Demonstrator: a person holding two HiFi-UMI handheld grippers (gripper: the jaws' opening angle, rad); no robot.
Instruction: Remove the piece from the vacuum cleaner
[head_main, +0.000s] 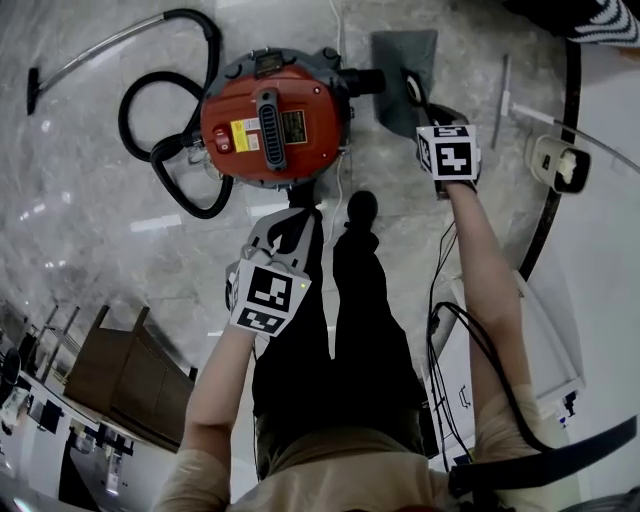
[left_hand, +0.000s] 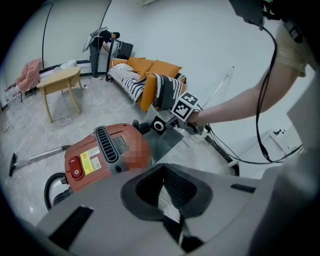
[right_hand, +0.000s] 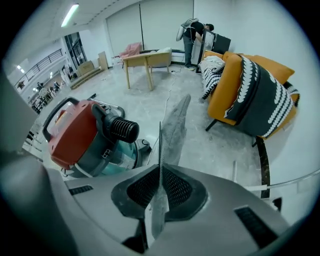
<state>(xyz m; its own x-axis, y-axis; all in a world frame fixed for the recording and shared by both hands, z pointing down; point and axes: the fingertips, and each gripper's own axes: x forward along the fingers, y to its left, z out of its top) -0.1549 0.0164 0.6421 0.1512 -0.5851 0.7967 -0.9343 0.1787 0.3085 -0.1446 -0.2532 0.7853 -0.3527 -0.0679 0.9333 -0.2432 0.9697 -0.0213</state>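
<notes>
The red vacuum cleaner (head_main: 275, 120) stands on the marble floor, its black inlet port (head_main: 362, 81) pointing right. A thin grey flat piece (head_main: 400, 70) hangs just right of that port, clear of the vacuum cleaner's body. My right gripper (head_main: 412, 92) is shut on the piece's near edge; in the right gripper view the piece (right_hand: 175, 125) runs edge-on between the pads of the right gripper (right_hand: 160, 172). My left gripper (head_main: 295, 222) hovers just below the vacuum cleaner, jaws together with nothing held. The left gripper view shows the vacuum cleaner (left_hand: 100, 155) ahead of the left gripper (left_hand: 162, 170).
A black hose (head_main: 165, 110) loops left of the vacuum cleaner, with a metal wand (head_main: 100, 45) running off to the far left. The person's dark legs and shoe (head_main: 360, 210) stand below it. An orange sofa (right_hand: 250, 95) and a wooden table (right_hand: 145, 60) lie further off.
</notes>
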